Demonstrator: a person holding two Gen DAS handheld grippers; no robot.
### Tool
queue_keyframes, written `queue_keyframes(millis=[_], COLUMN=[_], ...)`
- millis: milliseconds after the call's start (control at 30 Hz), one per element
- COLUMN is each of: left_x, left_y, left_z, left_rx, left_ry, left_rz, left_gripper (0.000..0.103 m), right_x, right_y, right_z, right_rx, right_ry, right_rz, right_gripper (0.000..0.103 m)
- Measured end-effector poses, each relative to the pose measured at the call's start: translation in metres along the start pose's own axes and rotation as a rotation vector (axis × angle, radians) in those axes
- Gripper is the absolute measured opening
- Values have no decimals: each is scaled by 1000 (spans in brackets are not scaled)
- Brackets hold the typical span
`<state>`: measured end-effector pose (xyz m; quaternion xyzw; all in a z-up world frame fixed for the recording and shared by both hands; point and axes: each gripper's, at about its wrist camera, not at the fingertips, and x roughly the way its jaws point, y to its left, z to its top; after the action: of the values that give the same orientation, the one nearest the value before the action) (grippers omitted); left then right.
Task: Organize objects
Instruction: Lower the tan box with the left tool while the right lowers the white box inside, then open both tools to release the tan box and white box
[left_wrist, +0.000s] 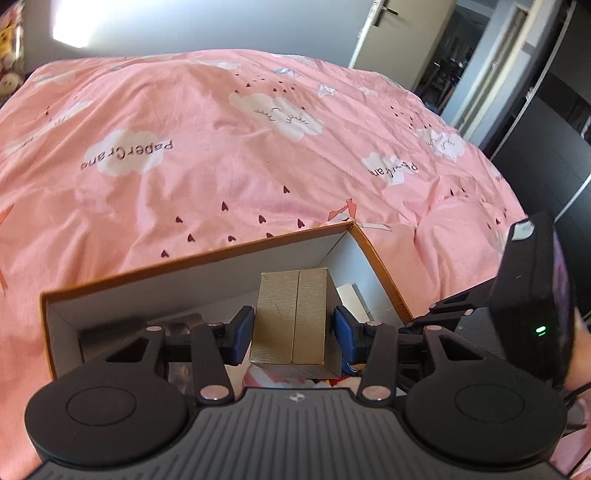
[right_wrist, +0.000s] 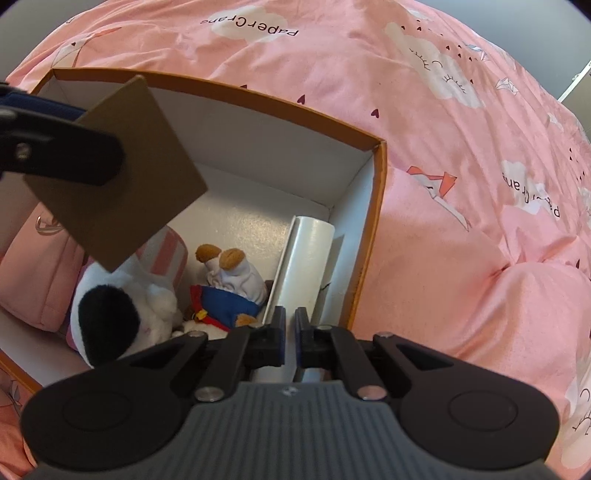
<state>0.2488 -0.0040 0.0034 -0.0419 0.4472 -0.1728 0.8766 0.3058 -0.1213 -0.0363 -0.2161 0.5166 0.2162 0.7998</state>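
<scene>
An orange-rimmed cardboard box (left_wrist: 192, 258) with white inner walls lies on the pink bed; it also shows in the right wrist view (right_wrist: 280, 107). My left gripper (left_wrist: 291, 332) is shut on a gold-brown box (left_wrist: 291, 321) and holds it above the cardboard box. That gold-brown box (right_wrist: 122, 177) hangs at the upper left in the right wrist view. My right gripper (right_wrist: 290, 332) is nearly closed over the box's right end, with a white box (right_wrist: 306, 254) just beyond its pads; contact is unclear.
Inside the cardboard box lie a black-and-white plush (right_wrist: 114, 317), a small doll in blue and white (right_wrist: 229, 291), a pink pouch (right_wrist: 44, 273) and a pink striped item (right_wrist: 166, 254). The pink bedspread (left_wrist: 221, 155) surrounds the box. A door (left_wrist: 399, 26) and dark furniture (left_wrist: 546, 147) stand at right.
</scene>
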Motion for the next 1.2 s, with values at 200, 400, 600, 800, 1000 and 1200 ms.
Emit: queue_keyframes(millis=[200,400,600,800,1000,1200], left_x=[23,54,81,103,121,135], left_y=[-20,-40,-56,-67,-73,-70], left_z=[11,11,-1,-20,-34,-42], left_rx=[232,478,722,942,1060,1095], left_ry=[7,17,32,22,6,14], left_rz=[44,72,123,145,146,150], left_gripper=[53,53,53,53,53,56], right_x=[-25,-40,-38,-35,-32,-32], right_y=[-10,-17,-31,-35,-39,-40], right_z=[1,9,13,12,12,12], right_rx=[9,-24,0,-1,5,10], right_ry=[-77,-135,-139,-150,-152,-147], right_rz=[33,38,48,68,86,95], right_gripper=[4,4,5,5,5,5])
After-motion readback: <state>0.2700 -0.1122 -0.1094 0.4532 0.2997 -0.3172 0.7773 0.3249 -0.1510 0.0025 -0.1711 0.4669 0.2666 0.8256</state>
